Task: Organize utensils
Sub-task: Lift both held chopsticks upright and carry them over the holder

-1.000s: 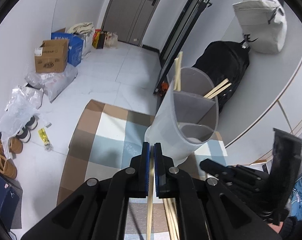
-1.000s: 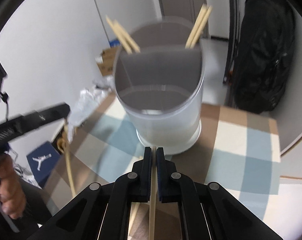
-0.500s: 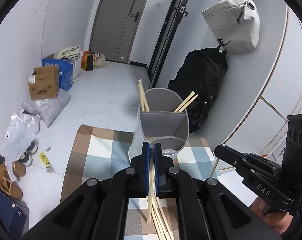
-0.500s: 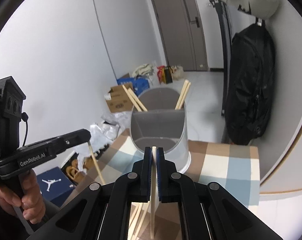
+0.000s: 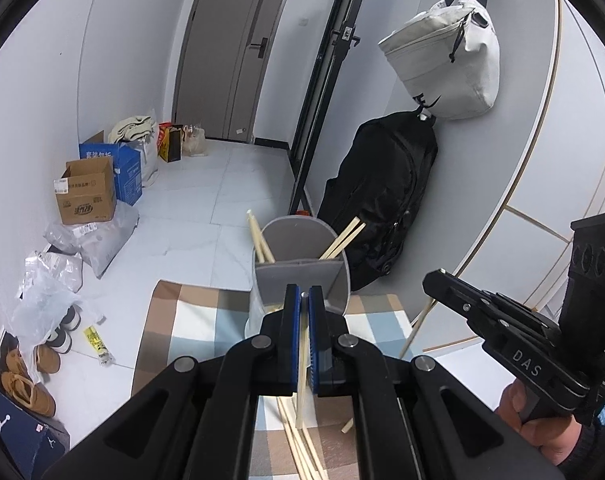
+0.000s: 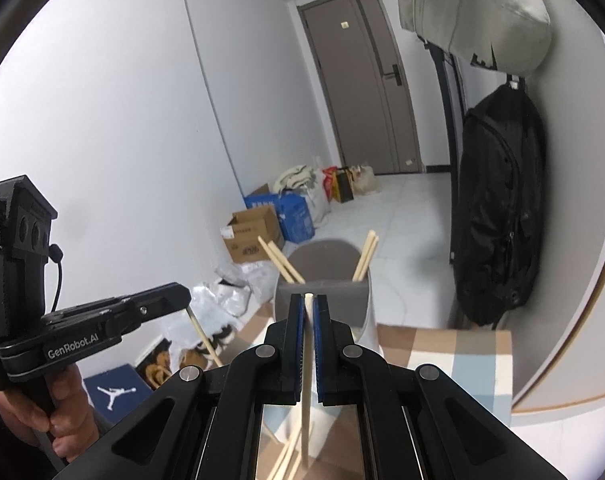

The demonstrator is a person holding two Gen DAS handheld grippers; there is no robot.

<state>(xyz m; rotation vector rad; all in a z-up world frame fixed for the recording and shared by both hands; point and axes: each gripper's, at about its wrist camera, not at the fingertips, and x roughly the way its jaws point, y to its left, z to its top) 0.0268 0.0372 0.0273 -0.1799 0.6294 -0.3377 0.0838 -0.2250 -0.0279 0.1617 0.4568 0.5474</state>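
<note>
2 grippers, 1 chopstick each

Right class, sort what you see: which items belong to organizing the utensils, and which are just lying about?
Job: left claw and right claw, each gripping a chopstick; divided utensil holder; loose chopsticks on the checked cloth.

Lying about: black backpack, cardboard box, shoes.
</note>
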